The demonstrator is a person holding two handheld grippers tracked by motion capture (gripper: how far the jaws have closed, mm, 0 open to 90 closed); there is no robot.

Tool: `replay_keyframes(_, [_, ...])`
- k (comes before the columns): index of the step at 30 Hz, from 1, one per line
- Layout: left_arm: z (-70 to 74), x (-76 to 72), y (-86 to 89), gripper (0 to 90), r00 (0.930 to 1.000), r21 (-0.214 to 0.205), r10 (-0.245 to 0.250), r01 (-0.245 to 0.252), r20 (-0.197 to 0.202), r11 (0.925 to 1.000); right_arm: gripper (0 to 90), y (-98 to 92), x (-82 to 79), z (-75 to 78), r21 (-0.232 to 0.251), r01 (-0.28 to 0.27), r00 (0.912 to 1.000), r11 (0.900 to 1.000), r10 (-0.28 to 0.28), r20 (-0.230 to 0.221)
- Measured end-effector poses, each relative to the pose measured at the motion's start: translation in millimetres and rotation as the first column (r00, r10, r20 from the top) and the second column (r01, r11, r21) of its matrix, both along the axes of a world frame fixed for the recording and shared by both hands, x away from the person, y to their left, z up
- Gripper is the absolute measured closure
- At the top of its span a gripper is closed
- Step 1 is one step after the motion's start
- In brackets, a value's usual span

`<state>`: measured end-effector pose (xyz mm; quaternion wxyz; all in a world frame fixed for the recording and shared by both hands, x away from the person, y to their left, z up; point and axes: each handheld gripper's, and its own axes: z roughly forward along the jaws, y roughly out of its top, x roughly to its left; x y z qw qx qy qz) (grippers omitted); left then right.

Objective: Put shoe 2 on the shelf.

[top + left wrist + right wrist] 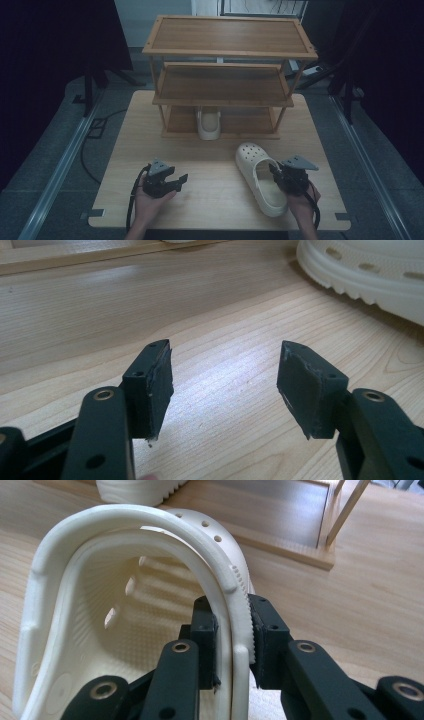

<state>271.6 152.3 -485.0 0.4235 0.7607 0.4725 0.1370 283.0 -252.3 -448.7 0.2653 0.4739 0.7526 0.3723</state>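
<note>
A cream clog lies on the wooden table, toe towards the rack. My right gripper is shut on its right side wall; in the right gripper view the pads pinch that wall at the rim of the clog, one jaw inside the opening and one outside. My left gripper rests in a hand at the near left, open, with nothing between its jaws. The same clog shows at the upper right of the left gripper view. A second cream clog stands on the rack's bottom shelf, heel outward.
A three-tier wooden shoe rack stands at the back of the table; its upper two shelves are bare. Its base board and the second clog lie just beyond the held clog. Dark stands and cables flank the table on the floor.
</note>
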Motion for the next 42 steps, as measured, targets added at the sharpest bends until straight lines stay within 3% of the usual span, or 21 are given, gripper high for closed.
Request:
replay_keyframes(8, [-2.7,1.2,-0.9,39.5,1.0,0.006,-0.005,0.005,-0.009,1.0,75.3,0.9,3.1,1.9,0.049,-0.029,0.9996,0.9984,0.029,0.003])
replay_keyframes(17, [-4.1,1.5,-2.6,39.4,0.9999,0.008,-0.01,0.01,-0.013,0.9999,75.2,8.5,11.5,1.5,0.036,-0.053,0.9983,0.9979,0.052,0.027])
replay_keyframes(23, [-6.1,1.9,-4.9,39.4,0.9997,0.014,-0.017,0.017,-0.02,0.9998,75.2,15.5,25.8,5.2,0.039,-0.061,0.9975,0.9974,0.059,0.037])
replay_keyframes(42, [-1.4,-0.4,-3.1,39.4,0.9999,0.004,-0.01,0.01,-0.011,0.9999,75.4,33.3,61.6,12.9,0.045,-0.033,0.9965,0.9984,0.029,0.078])
